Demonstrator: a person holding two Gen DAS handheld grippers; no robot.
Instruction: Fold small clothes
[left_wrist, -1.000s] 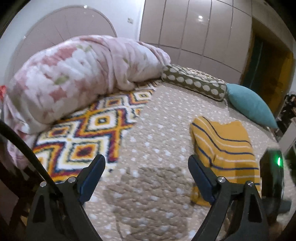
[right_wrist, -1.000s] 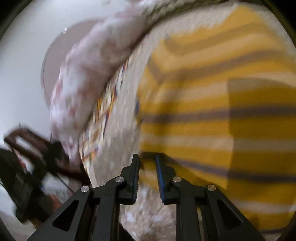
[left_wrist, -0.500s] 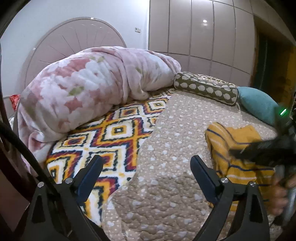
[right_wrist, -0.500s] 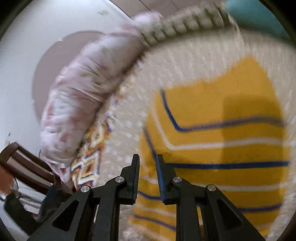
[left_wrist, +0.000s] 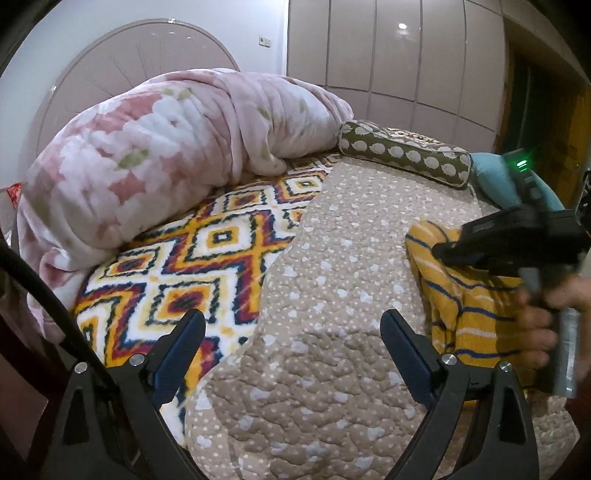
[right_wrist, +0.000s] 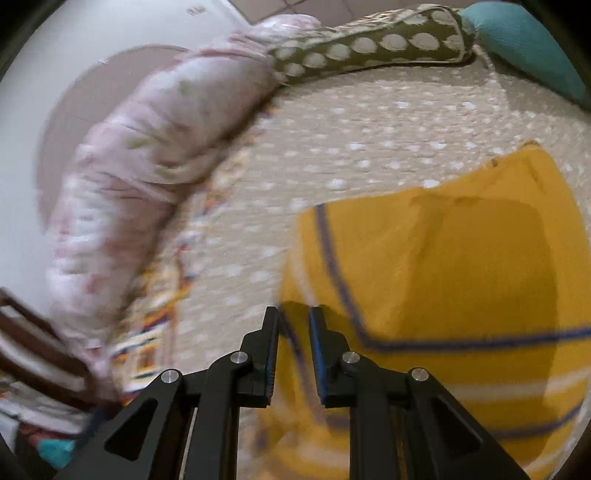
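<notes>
Grippers working a striped garment on a quilted bed

The right gripper (right_wrist: 293, 325) is closing its narrow jaws around an edge of the yellow striped garment (right_wrist: 461, 266) lying on the beige quilt (left_wrist: 332, 266); the left gripper (left_wrist: 291, 332) is hovering wide open, empty.

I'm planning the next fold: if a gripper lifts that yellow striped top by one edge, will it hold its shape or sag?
Probably sag: the yellow striped top already lies in soft creases and bunches along its left edge on the quilt. It looks thin and light, so it should lift easily. One-edge lifting would likely let the rest drape and drag.
</notes>
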